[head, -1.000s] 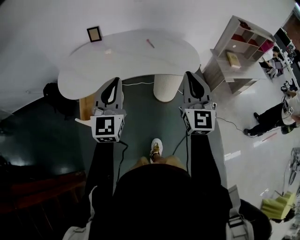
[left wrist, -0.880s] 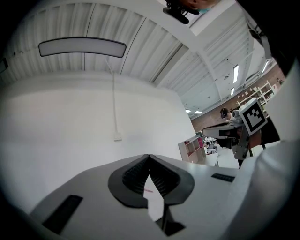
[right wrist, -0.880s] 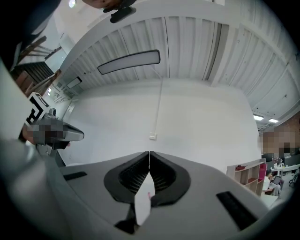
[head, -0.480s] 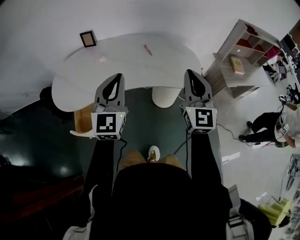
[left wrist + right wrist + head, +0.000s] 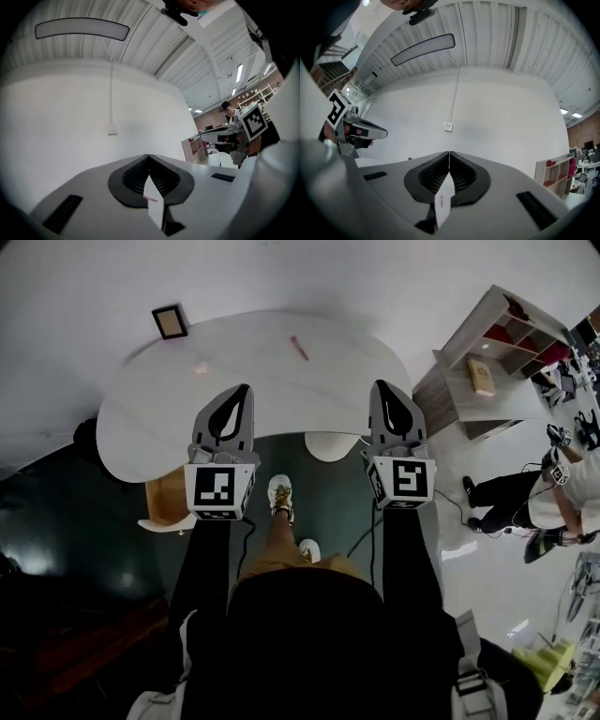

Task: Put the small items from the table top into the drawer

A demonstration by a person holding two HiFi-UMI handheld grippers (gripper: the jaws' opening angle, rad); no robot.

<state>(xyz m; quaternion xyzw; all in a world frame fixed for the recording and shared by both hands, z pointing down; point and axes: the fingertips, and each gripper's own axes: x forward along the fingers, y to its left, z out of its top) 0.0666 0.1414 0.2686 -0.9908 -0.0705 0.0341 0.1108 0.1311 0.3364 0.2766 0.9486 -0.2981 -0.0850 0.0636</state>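
- Head view: the white table (image 5: 281, 395) fills the upper middle of the frame.
  - Three small things lie on it: a pink pen (image 5: 298, 347) at top centre, a small pale item (image 5: 201, 368) to its left, too small to identify, and a dark-framed picture (image 5: 169, 322) at the upper left.
  - Below the table's left edge is a wooden box with a white front (image 5: 167, 493). I take it to be the drawer, and it seems to be pulled out.
  - The left gripper (image 5: 242, 392) and right gripper (image 5: 382, 388) are held side by side at the near table edge. Both are well apart from every item, so this looks like the approach, with nothing collected.
- Left gripper view: the left gripper's (image 5: 149, 157) tongs are pressed together with nothing between them, facing a bare white wall.
  - To do this step well, I would spread them before reaching and tip them down toward the pale item, which is nearest this side and the drawer.
- Right gripper view: the right gripper's (image 5: 449, 153) tongs are also pressed together and empty.
  - The pen suits this hand. It is best pinched across its thin shaft near the middle so it does not swing.
  - The frame, being flat, probably needs to be gripped by an edge.
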